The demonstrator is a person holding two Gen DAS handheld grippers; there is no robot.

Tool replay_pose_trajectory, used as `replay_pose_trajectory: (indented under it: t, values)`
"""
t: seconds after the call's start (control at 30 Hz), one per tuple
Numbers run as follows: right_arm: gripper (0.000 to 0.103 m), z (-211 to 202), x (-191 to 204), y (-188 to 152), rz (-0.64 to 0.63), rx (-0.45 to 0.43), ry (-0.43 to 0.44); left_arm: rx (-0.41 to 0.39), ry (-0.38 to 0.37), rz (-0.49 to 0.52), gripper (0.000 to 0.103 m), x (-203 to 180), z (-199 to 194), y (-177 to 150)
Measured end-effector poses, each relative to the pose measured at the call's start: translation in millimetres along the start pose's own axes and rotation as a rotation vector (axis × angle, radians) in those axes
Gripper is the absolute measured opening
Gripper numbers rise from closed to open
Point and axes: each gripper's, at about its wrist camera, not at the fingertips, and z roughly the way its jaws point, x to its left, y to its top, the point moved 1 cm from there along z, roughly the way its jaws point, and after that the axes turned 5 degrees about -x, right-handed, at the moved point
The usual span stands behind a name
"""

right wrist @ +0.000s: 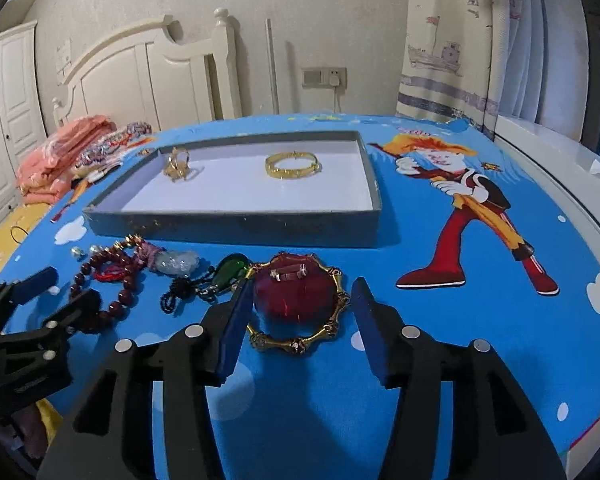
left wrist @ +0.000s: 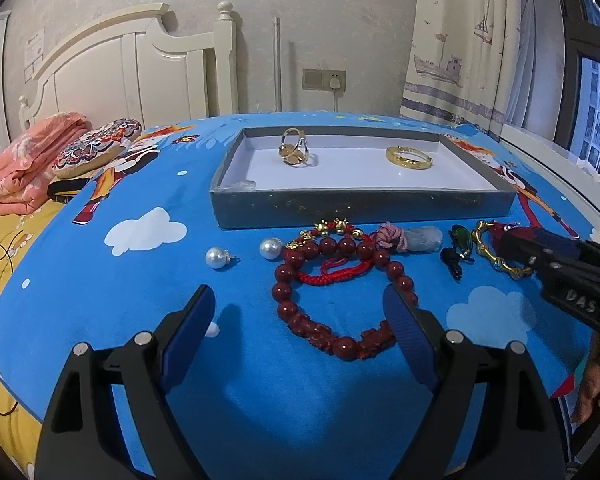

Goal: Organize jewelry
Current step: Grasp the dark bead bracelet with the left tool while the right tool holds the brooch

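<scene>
We judge the step in hand to be lifting the gold bangle (right wrist: pixel 300 332) with its red cushion (right wrist: pixel 296 294) into the grey tray (right wrist: pixel 236 226). The right hand-held gripper (right wrist: pixel 300 320) stands open astride the cushion, pads clear; we would close squarely on the cushion and lift level. The bangle is knobbed like bamboo and lies on the blue bed cover (right wrist: pixel 440 340), just before the tray. The left hand-held gripper (left wrist: pixel 300 320) hangs wide open above the red bead bracelet (left wrist: pixel 324 300).

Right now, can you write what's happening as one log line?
left gripper: open over red bead bracelet | right gripper: open around red cushion in gold bangle | tray: two gold pieces inside
</scene>
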Motion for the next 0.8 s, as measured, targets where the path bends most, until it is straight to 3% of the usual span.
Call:
replay_pose_trajectory:
  t: [0.17, 0.47, 0.6, 0.7, 0.8]
  values:
    - [0.036, 3, 2, -4, -0.023, -0.005, -0.008, 0.018, 0.000, -0.022, 0.083, 4, 5, 0]
    - [0.036, -14, 8, -2, -0.030, -0.072, 0.006, 0.012, 0.041, -0.073, 0.078, 21, 3, 2]
    - [0.036, -21, 10, 0, -0.036, -0.092, 0.015, -0.021, -0.007, -0.040, 0.078, 17, -9, 2]
    - [0.036, -24, 12, -2, -0.041, -0.095, 0.026, 0.001, 0.001, -0.032, 0.079, 14, -6, -1]
    - [0.036, -24, 14, -4, -0.040, -0.090, 0.032, 0.026, 0.021, -0.037, 0.069, 15, 1, -3]
